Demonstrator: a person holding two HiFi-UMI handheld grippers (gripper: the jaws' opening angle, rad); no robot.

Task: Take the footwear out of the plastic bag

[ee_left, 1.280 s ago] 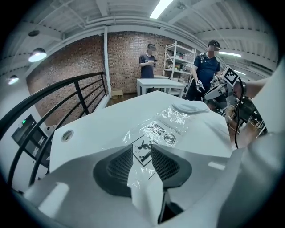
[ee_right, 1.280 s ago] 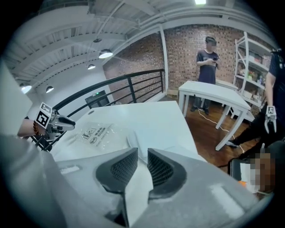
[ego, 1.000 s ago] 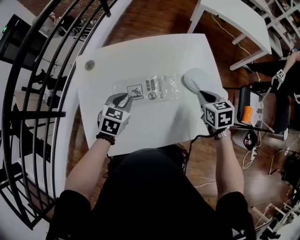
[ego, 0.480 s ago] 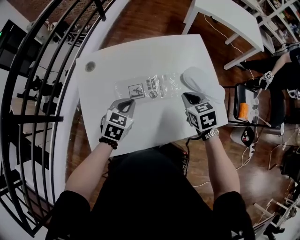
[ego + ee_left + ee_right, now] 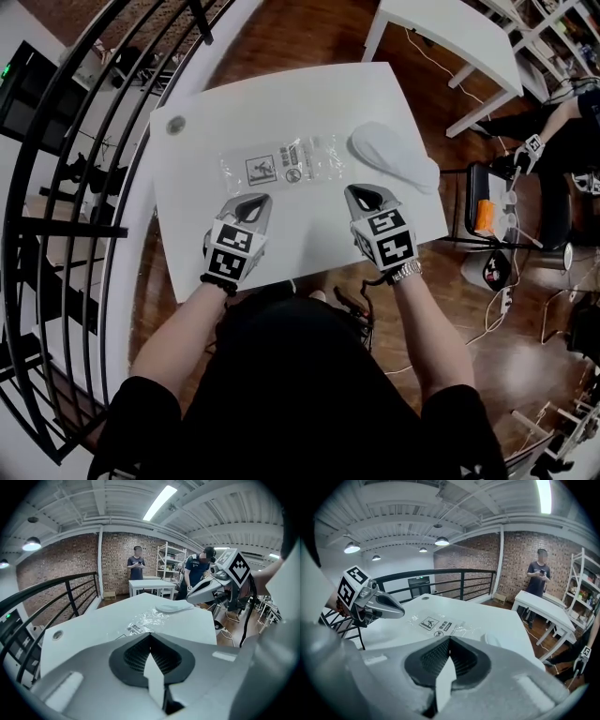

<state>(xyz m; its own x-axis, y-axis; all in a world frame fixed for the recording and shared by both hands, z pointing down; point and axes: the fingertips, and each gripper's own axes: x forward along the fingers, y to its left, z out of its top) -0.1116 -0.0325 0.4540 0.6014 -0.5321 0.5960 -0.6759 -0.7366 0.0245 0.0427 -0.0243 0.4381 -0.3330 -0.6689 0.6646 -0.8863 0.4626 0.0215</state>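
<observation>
Sitting outside the clear plastic bag [image 5: 281, 167] and just beside it, the white slipper [image 5: 394, 157] lay near the right edge of the desk [image 5: 309, 103]. Closer to the person, the left hand-held gripper [image 5: 257, 200] and the right hand-held gripper [image 5: 355, 193] were both clamped fully closed, holding nothing.

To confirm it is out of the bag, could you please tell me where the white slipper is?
In the head view the slipper lies on the table, toward its right edge, just right of the plastic bag and beyond the right gripper.
</observation>
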